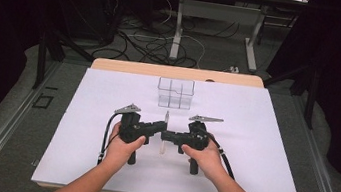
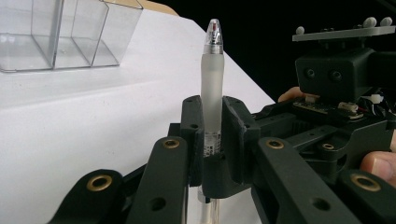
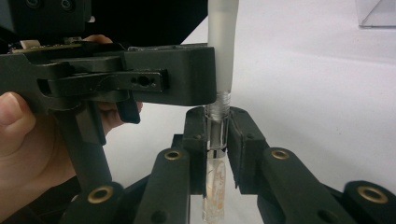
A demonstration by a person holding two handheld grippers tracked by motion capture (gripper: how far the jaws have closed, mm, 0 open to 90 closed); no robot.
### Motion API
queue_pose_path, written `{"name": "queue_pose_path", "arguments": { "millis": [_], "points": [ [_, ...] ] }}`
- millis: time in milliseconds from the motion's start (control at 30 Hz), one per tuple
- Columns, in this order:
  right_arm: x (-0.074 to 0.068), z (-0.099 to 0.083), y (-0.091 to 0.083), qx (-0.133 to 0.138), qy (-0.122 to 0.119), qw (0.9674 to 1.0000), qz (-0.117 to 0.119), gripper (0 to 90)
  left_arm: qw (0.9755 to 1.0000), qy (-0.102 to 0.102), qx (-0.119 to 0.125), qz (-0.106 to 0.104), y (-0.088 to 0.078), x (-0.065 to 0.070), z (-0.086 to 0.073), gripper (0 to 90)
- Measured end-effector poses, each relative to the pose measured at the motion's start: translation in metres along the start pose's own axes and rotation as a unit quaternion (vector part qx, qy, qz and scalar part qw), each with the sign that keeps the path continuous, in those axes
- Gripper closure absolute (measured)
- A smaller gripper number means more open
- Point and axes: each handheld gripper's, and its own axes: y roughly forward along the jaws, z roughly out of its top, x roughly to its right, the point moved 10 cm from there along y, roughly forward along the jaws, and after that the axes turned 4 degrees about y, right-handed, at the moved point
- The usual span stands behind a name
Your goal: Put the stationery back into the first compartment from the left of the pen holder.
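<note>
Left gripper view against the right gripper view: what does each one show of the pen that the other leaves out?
The left gripper view shows the pen up to its clear pointed tip and, farther off, the divided clear box. The right gripper view shows the pen's clear lower barrel below the jaws and a hand. Both show the pen upright, clamped by the left gripper and the right gripper, over white paper.

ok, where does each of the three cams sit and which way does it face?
High view: above the person's side, facing forward and down on the table; forearms, left gripper, right gripper.
Left gripper view: on the left gripper, looking along its jaws at the pen and clear box; a fingertip shows.
Right gripper view: on the right gripper, facing the pen's clear barrel; left hand shows.
Shared: the upright pen, clamped by both.
</note>
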Motion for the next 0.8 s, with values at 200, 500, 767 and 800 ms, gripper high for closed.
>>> {"name": "queue_pose_path", "arguments": {
  "millis": [200,500,767,800],
  "points": [
    [0.003,-0.001,0.003,-0.004,0.004,0.9999,-0.009,79.4,0.9996,-0.015,0.021,0.010,-0.002,-0.004,0.006,66.6],
    [0.014,0.005,0.010,0.003,-0.006,0.9996,-0.029,79.4,0.9970,-0.026,0.032,0.065,-0.015,-0.033,0.011,59.6],
    [0.024,0.029,0.024,0.018,-0.045,0.9966,-0.066,79.4,0.9875,-0.024,0.021,0.154,-0.030,-0.076,0.007,52.9],
    [0.024,0.033,0.026,0.021,-0.051,0.9962,-0.068,79.4,0.9868,-0.025,0.017,0.159,-0.031,-0.079,0.007,50.7]
  ]
}}
